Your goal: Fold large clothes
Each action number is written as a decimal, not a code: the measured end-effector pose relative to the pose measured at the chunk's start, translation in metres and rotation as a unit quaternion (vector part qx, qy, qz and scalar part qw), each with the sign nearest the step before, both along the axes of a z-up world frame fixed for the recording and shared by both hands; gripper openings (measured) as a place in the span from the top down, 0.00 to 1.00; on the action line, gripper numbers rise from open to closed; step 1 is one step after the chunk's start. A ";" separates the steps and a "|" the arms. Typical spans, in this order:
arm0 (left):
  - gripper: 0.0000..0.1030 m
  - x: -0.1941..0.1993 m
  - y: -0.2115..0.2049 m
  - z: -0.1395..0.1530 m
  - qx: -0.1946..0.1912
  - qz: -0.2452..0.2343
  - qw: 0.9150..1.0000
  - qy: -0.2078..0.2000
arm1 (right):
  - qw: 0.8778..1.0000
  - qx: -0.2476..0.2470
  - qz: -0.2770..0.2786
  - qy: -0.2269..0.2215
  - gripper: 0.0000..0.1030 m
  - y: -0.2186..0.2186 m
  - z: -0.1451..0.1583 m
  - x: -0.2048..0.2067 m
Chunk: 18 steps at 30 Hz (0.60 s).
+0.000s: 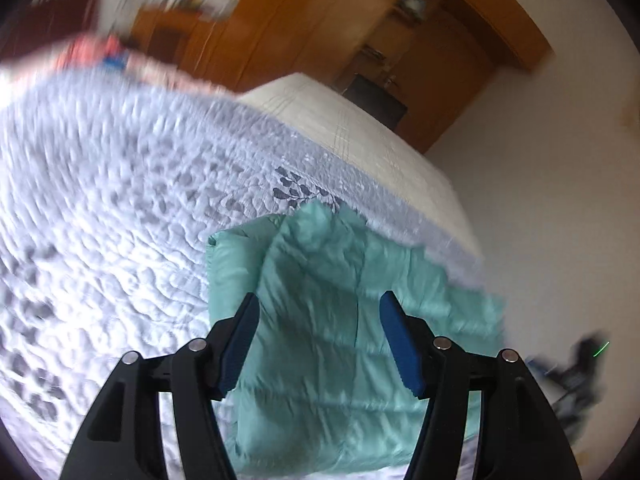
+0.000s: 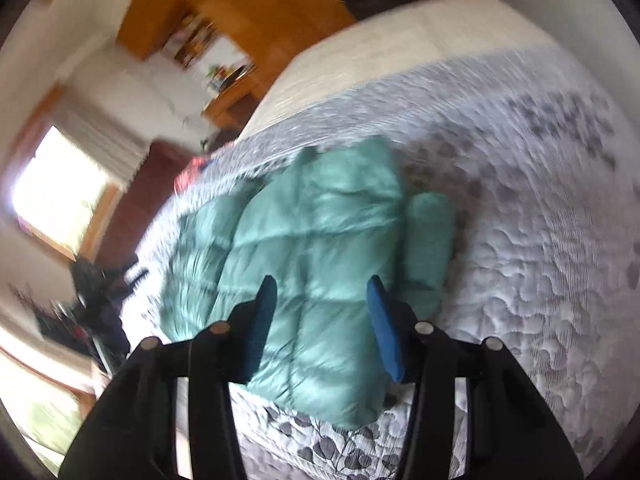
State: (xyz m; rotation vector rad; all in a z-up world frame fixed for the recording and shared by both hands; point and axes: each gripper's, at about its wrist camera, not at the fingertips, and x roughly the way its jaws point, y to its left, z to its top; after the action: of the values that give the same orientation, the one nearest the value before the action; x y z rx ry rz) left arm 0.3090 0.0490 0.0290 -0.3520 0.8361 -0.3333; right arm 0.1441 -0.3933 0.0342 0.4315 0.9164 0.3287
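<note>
Your left gripper (image 1: 316, 316) and right gripper (image 2: 322, 300) both hang with jaws apart and nothing between them, above the teal puffer jacket (image 2: 320, 248), which lies folded on the leaf-patterned quilt (image 1: 100, 208) near the bed's edge.

no readable text, labels, numbers, signs

The puffy jacket (image 1: 320, 288) is a minty teal green, quilted in panels. The bedspread (image 1: 120, 200) under it is pale lavender-white with grey leaf prints. Gripper pads (image 2: 384, 328) are dark blue on black arms. Upper frame: orange-brown wooden doors (image 1: 304, 20).
</note>
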 end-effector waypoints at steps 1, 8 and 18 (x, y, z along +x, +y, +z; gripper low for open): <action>0.40 -0.008 -0.014 0.000 0.036 -0.008 0.999 -0.010 | 1.000 -0.011 0.013 0.003 0.59 0.013 -0.001 -0.001; 0.38 -0.016 -0.054 -0.037 0.151 -0.032 0.988 -0.009 | 0.994 -0.091 0.026 0.051 0.64 0.059 -0.037 0.010; 0.34 -0.007 -0.044 -0.084 0.151 -0.037 0.988 0.017 | 0.993 -0.019 0.011 0.118 0.88 0.031 -0.096 0.025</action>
State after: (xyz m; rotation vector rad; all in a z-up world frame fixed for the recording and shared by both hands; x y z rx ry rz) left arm 0.3024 0.0050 -0.0548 -0.0443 0.9200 -0.2651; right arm 0.1696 -0.3621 -0.0620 0.4311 1.1579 0.2836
